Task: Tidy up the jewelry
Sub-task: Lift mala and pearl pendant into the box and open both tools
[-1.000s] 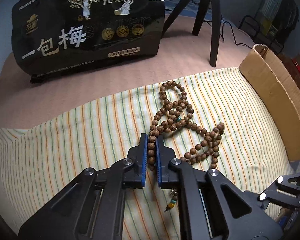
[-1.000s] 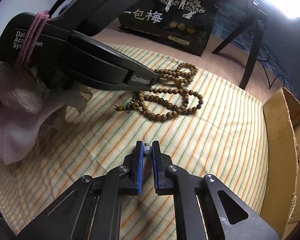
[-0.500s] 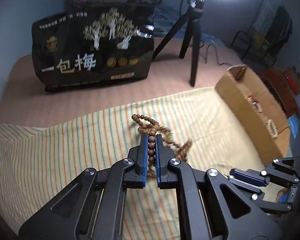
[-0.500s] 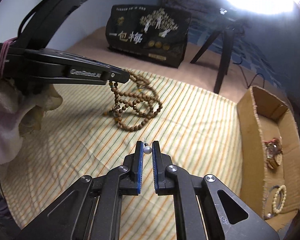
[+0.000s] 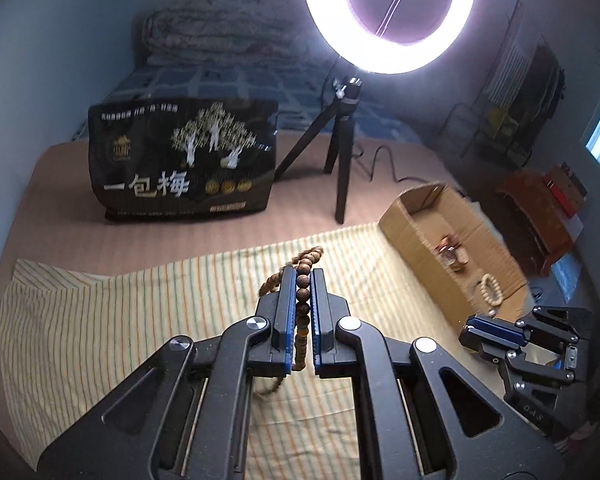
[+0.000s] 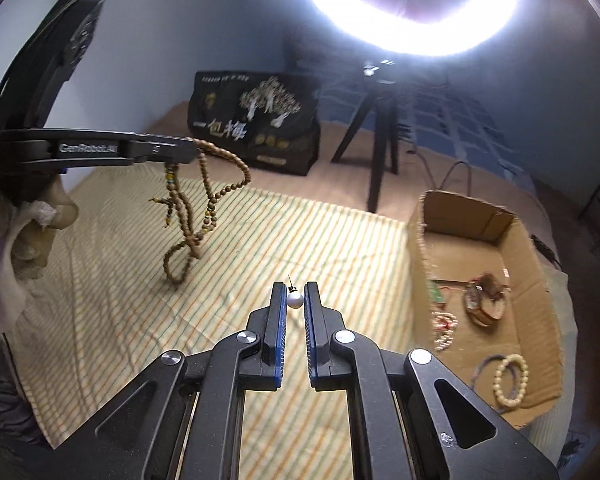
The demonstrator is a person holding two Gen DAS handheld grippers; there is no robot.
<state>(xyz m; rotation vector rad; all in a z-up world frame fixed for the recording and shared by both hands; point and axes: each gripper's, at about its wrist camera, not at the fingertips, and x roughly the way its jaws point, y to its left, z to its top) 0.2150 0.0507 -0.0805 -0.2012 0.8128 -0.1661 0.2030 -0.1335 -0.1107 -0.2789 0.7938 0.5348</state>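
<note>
My left gripper (image 5: 303,276) is shut on a long brown wooden bead necklace (image 5: 302,300) and holds it in the air above the striped cloth (image 5: 140,300). In the right wrist view the left gripper (image 6: 192,151) is at the left and the necklace (image 6: 204,204) hangs from it in loops, off the cloth. My right gripper (image 6: 295,290) is shut on a small pearl earring (image 6: 295,299) with a thin pin, above the cloth. The open cardboard box (image 6: 516,240) at the right holds a watch, a pale bead bracelet (image 6: 510,376) and other pieces.
A black snack bag (image 5: 180,168) stands at the back. A ring light on a black tripod (image 5: 340,152) stands behind the cloth, with a cable. The cardboard box (image 5: 428,240) borders the cloth's right edge. My right gripper shows at lower right in the left wrist view (image 5: 484,332).
My left gripper has lifted the bead necklace off the cloth, so it now hangs free. Both grippers have risen and tilted up. The right gripper still holds the pearl earring.
</note>
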